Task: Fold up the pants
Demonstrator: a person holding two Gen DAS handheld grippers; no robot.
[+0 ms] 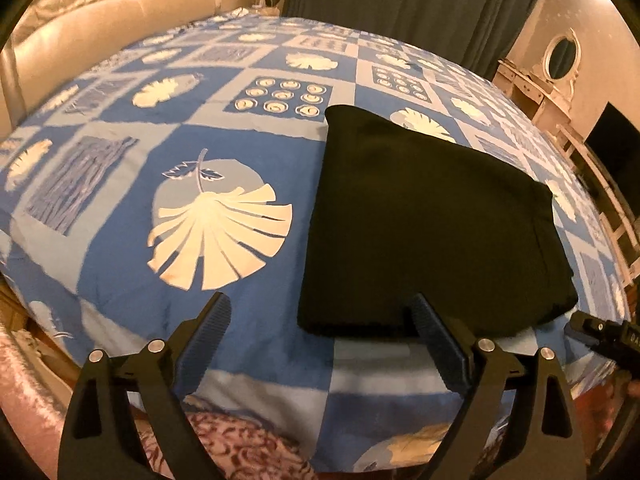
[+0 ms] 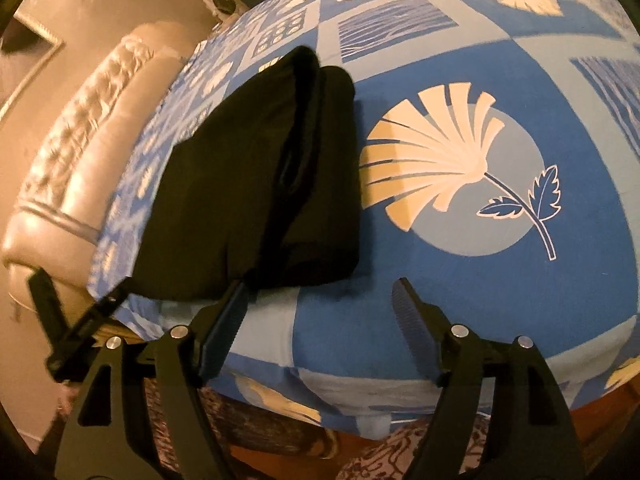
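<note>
On the bed (image 1: 200, 152), near its front edge, the black pants (image 1: 424, 216) lie folded into a compact, layered bundle on the blue patterned bedspread (image 2: 480, 80). The left gripper (image 1: 320, 320) has its jaws wide apart with nothing between them; the bundle's near edge sits just beyond the right-hand finger. The right gripper (image 2: 320, 300) has jaws apart and empty, with the pants (image 2: 256, 168) just beyond its left-hand finger. A padded headboard (image 1: 100, 20) stands at the far side, dark curtains (image 1: 400, 8) behind, a white dresser with an oval mirror (image 1: 560, 56) aside. Nothing lies between jaws and pants.
</note>
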